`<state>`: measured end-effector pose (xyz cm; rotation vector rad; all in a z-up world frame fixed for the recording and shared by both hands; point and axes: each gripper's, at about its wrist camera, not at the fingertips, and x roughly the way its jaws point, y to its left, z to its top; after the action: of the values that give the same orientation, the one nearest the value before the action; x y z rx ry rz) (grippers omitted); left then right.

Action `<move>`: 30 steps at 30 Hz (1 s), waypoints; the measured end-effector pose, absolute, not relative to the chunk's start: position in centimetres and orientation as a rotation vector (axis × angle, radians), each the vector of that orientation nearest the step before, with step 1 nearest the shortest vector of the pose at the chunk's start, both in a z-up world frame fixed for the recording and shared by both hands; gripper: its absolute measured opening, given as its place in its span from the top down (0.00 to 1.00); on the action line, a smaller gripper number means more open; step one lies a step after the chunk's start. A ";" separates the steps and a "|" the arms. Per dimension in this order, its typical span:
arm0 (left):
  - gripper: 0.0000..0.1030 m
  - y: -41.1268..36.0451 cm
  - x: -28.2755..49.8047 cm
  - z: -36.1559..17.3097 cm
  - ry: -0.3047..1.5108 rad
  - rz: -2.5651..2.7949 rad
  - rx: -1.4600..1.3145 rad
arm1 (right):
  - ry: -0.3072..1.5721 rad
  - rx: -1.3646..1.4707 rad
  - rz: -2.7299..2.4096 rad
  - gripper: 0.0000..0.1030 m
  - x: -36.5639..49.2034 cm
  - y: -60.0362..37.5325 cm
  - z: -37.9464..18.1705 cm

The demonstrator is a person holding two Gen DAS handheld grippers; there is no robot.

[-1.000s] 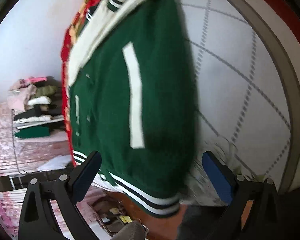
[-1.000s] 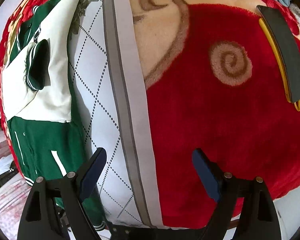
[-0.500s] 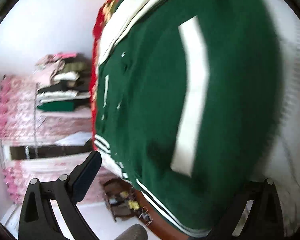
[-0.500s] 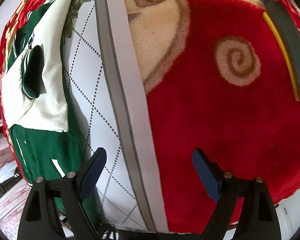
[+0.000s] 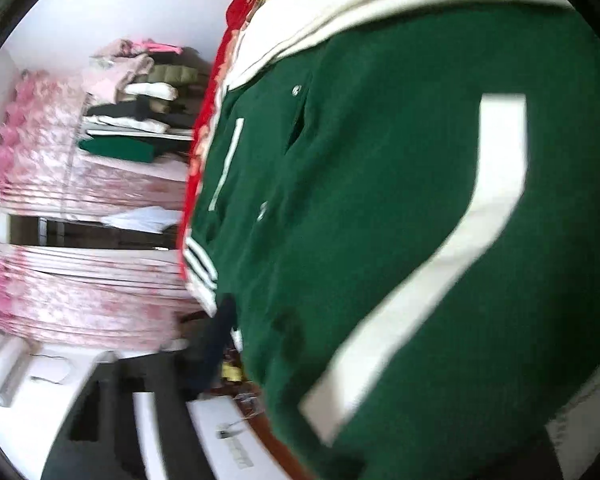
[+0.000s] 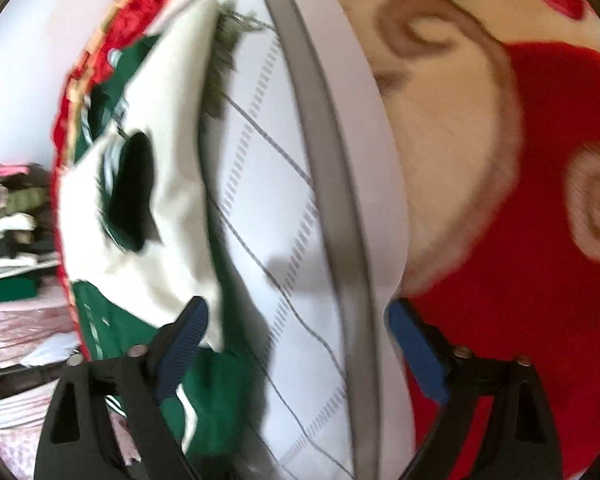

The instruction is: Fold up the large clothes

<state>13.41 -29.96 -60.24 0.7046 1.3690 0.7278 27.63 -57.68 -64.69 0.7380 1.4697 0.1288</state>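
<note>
A green varsity jacket (image 5: 380,220) with cream sleeves and white pocket stripes lies on a white quilted sheet (image 6: 284,208). It fills most of the blurred left wrist view; there one left finger (image 5: 216,344) shows at the jacket's striped hem and the other finger is hidden behind the cloth. The jacket also shows at the left of the right wrist view (image 6: 148,240), with a cream sleeve and dark cuff. My right gripper (image 6: 296,348) is open above the sheet, its left finger (image 6: 180,344) over the jacket's edge.
A red and beige plush blanket (image 6: 520,160) covers the bed to the right of the sheet. A pile of folded clothes (image 5: 140,104) sits on a rack by the white wall, with pink curtains (image 5: 60,208) below. The floor lies beyond the bed's edge.
The left gripper has moved in close to the jacket's hem, and the jacket now covers its right finger. The right gripper has swung left toward the jacket's edge.
</note>
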 end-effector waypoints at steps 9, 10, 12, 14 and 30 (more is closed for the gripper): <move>0.75 -29.1 14.7 -59.0 1.405 0.658 0.615 | 1.312 0.959 0.252 0.04 29.0 -57.1 -63.0; 0.75 -28.9 14.8 -59.0 1.408 0.652 0.611 | 1.333 0.986 0.283 0.04 29.4 -56.6 -63.8; 0.75 -29.1 14.8 -59.1 1.408 0.636 0.619 | 1.386 1.048 0.347 0.06 30.3 -55.0 -66.0; 0.75 -29.0 14.9 -59.0 1.413 0.620 0.623 | 1.409 1.056 0.373 0.13 31.0 -53.1 -67.7; 0.81 -21.1 17.8 -49.5 1.457 0.361 0.298 | 1.308 1.018 0.386 0.90 34.6 -43.4 -55.7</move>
<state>17.85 -21.12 -49.53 0.2981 1.4570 0.3607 34.60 -43.41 -55.66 1.0177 1.3083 0.3863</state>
